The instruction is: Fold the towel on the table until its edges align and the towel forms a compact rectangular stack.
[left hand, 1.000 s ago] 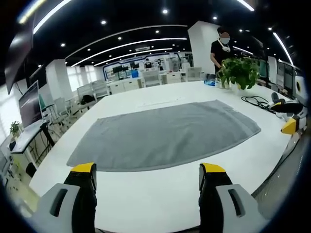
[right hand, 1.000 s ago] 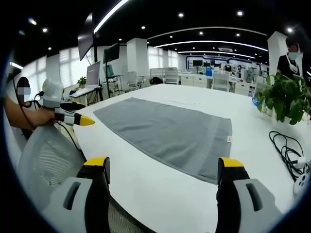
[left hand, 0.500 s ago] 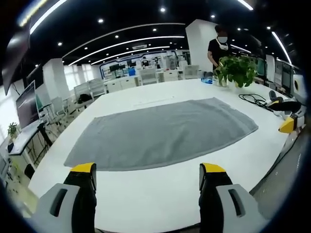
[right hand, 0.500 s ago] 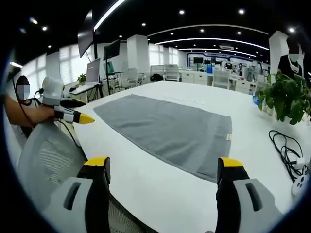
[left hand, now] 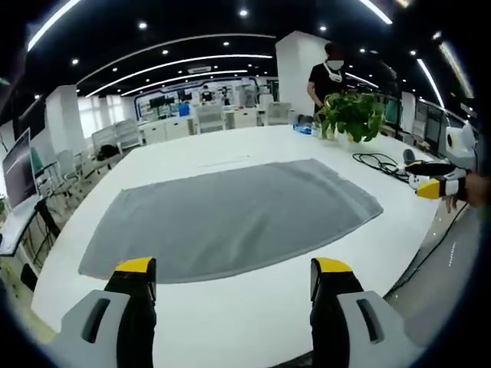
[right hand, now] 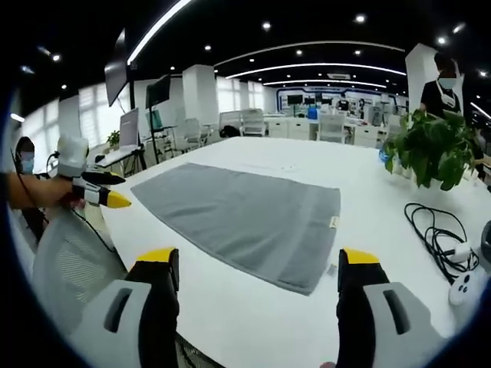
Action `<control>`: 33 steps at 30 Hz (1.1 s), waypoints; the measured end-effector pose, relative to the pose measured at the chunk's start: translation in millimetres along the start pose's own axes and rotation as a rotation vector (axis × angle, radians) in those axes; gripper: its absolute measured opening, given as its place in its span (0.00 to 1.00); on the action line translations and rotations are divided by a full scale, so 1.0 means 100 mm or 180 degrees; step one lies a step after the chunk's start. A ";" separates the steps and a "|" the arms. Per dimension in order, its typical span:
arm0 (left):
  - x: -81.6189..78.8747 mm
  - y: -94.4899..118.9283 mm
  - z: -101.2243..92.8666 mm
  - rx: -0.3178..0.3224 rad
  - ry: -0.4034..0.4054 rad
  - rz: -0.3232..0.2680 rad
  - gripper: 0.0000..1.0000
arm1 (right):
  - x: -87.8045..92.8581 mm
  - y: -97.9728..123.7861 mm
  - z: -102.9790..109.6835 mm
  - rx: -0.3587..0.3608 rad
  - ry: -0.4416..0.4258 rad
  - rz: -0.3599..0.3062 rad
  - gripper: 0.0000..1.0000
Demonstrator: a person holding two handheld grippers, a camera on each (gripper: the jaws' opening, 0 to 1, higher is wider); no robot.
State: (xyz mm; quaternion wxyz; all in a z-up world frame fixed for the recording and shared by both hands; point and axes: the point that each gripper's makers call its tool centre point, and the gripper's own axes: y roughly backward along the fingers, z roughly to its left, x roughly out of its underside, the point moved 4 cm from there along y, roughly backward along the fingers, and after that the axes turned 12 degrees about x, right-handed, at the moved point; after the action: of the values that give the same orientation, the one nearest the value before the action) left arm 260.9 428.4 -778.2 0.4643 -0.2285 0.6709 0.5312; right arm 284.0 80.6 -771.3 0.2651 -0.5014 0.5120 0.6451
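Two grippers, left (left hand: pixel 229 276) and right (right hand: pixel 257 264), hover with jaws apart and empty above the table's (left hand: pixel 253 322) near edge. Beyond them the towel (left hand: pixel 230 215) lies flat and unfolded mid-table, so every fold looks still undone.

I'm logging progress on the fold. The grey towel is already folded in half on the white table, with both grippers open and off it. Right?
Not quite: the grey towel lies spread flat in a single layer, not folded, as the left gripper view shows. The rest holds: it is on the white table, and the left gripper and right gripper are open, off it.
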 end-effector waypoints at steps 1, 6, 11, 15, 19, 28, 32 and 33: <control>-0.04 -0.02 -0.03 0.0043 -0.0014 -0.0016 0.84 | -0.03 0.01 -0.05 0.0033 0.0002 -0.0020 0.85; -0.31 -0.12 -0.24 0.0284 -0.0158 -0.0124 0.84 | -0.18 0.02 -0.26 0.0124 0.0028 -0.0090 0.84; -0.55 -0.22 -0.46 0.0502 -0.0252 -0.0125 0.85 | -0.37 0.03 -0.46 0.0182 0.0125 -0.0186 0.84; -0.72 -0.28 -0.63 0.0669 -0.0357 -0.0176 0.85 | -0.49 0.03 -0.60 0.0215 0.0131 -0.0202 0.83; -0.88 -0.34 -0.81 0.0865 -0.0407 -0.0215 0.85 | -0.63 0.03 -0.71 0.0247 0.0200 -0.0254 0.83; -0.97 -0.47 -1.22 0.1189 -0.0736 -0.0088 0.84 | -0.87 0.03 -0.95 0.0375 0.0162 -0.0357 0.76; -0.99 -0.56 -1.37 0.1316 -0.0789 -0.0042 0.83 | -0.92 -0.01 -1.07 0.0450 0.0130 -0.0352 0.73; -0.99 -0.57 -1.41 0.1351 -0.0794 -0.0023 0.81 | -0.94 -0.02 -1.09 0.0465 0.0127 -0.0356 0.72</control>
State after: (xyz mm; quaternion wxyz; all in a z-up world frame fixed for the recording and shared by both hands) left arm 299.2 260.8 -720.9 0.5830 -0.0608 0.7041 0.4009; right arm 360.0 -3.6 -682.9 0.3264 -0.5212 0.5341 0.5801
